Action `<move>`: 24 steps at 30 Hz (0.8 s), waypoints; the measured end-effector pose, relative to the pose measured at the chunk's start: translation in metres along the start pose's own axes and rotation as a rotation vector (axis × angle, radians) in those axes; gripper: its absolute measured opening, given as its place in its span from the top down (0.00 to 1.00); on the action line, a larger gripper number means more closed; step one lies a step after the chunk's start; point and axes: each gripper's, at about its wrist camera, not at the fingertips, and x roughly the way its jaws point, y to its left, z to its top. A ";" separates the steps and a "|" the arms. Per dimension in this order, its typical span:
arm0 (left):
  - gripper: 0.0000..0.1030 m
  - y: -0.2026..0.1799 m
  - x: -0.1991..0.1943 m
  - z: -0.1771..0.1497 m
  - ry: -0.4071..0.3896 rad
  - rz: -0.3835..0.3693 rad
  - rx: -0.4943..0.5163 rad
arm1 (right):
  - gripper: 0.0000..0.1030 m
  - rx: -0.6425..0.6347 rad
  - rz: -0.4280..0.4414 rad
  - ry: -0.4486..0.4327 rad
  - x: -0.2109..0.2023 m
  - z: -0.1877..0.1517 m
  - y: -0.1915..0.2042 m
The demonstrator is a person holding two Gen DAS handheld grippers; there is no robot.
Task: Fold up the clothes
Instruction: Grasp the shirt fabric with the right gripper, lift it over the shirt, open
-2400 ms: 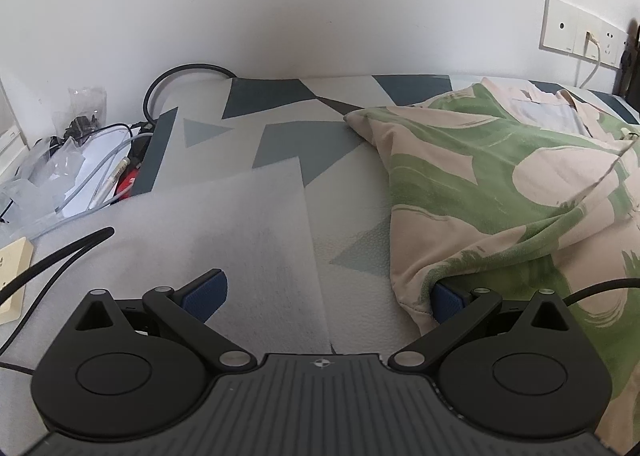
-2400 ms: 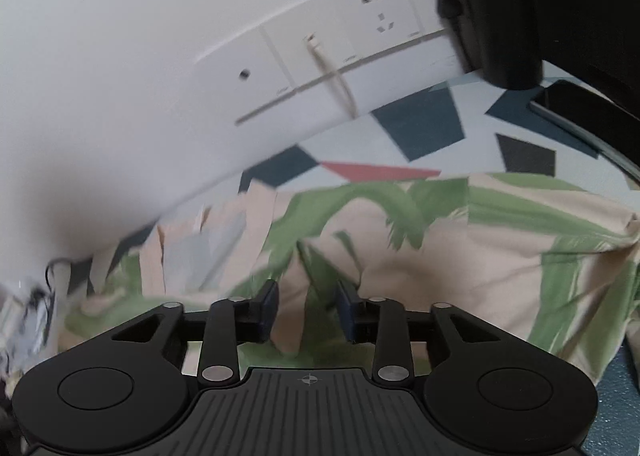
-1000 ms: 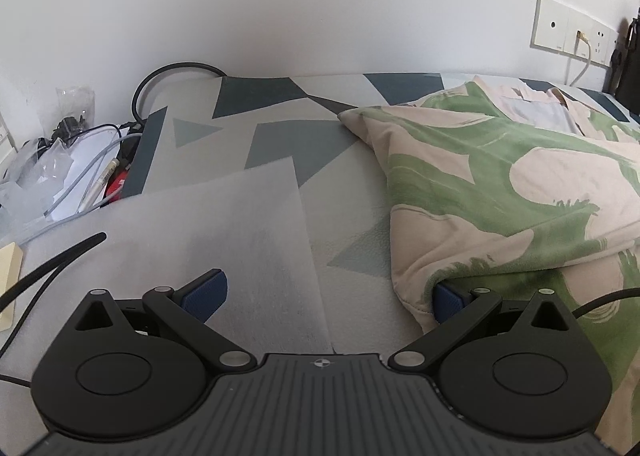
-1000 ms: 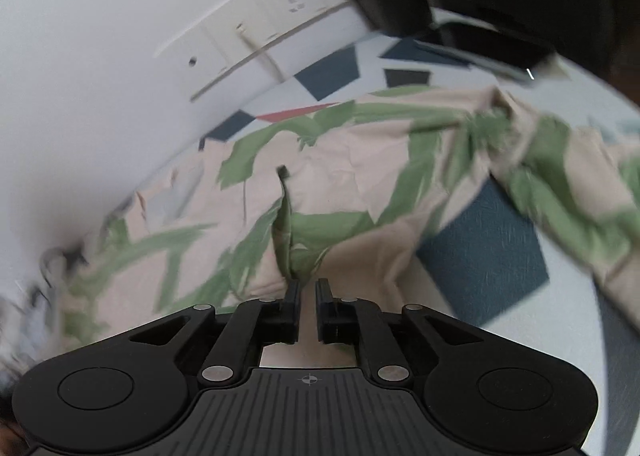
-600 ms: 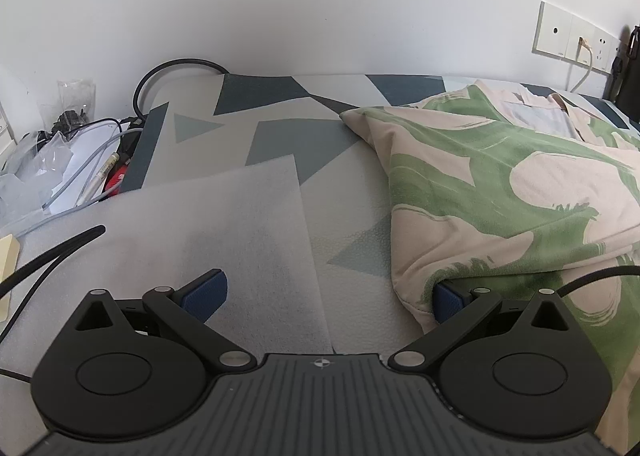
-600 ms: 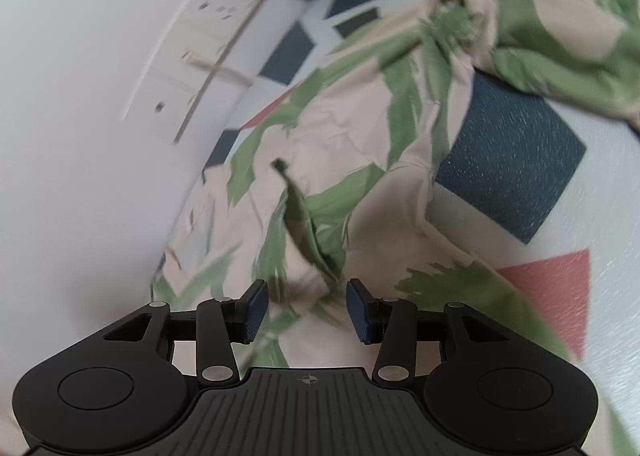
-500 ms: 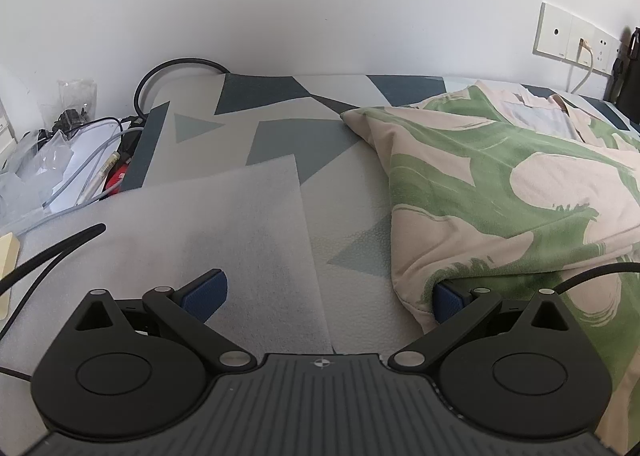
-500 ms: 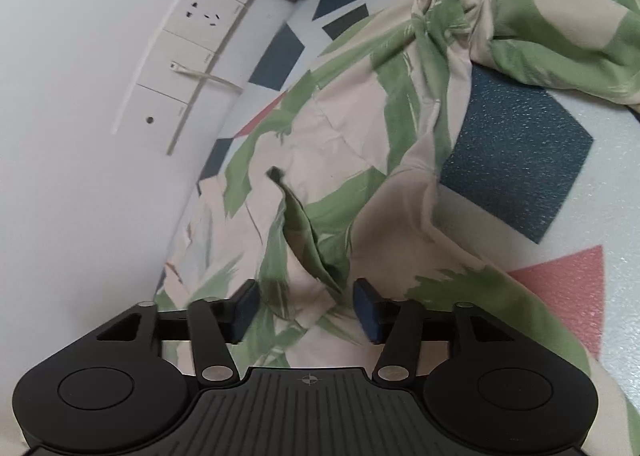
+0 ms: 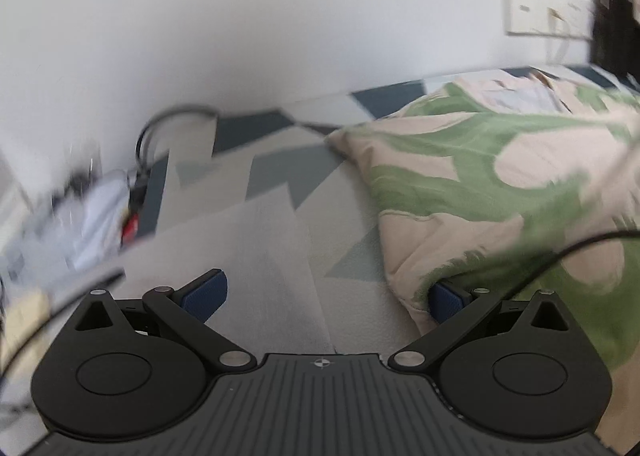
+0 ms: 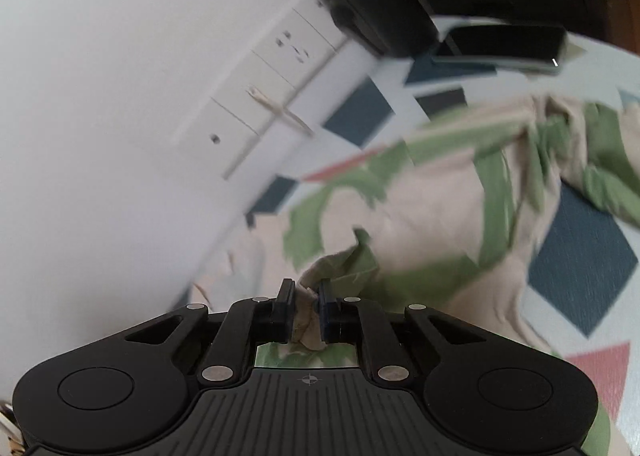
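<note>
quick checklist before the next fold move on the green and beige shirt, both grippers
1. Right gripper has cloth: ok, shut on a bunched ridge of the shirt.
2. Left gripper has cloth: not ok, open wide; its right finger sits under the shirt edge, its left finger over the bare mat.
3. Grip depth on the right: ok, fabric fills the gap between the fingers.
4. Fold path: cannot tell, both views are motion-blurred.
5. Black cable across the shirt: not ok, may snag.
6. Phone near the far shirt edge: cannot tell whether they touch.
</note>
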 end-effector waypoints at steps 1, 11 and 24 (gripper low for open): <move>0.00 -0.002 -0.001 0.000 -0.009 -0.002 0.026 | 0.90 -0.016 0.013 -0.019 -0.003 0.004 0.005; 0.00 0.001 0.011 0.003 -0.001 0.015 0.040 | 0.91 0.031 -0.077 0.027 0.025 0.012 0.002; 0.00 -0.002 0.009 0.005 0.024 -0.065 0.109 | 0.92 -0.085 -0.097 0.039 0.010 0.022 -0.007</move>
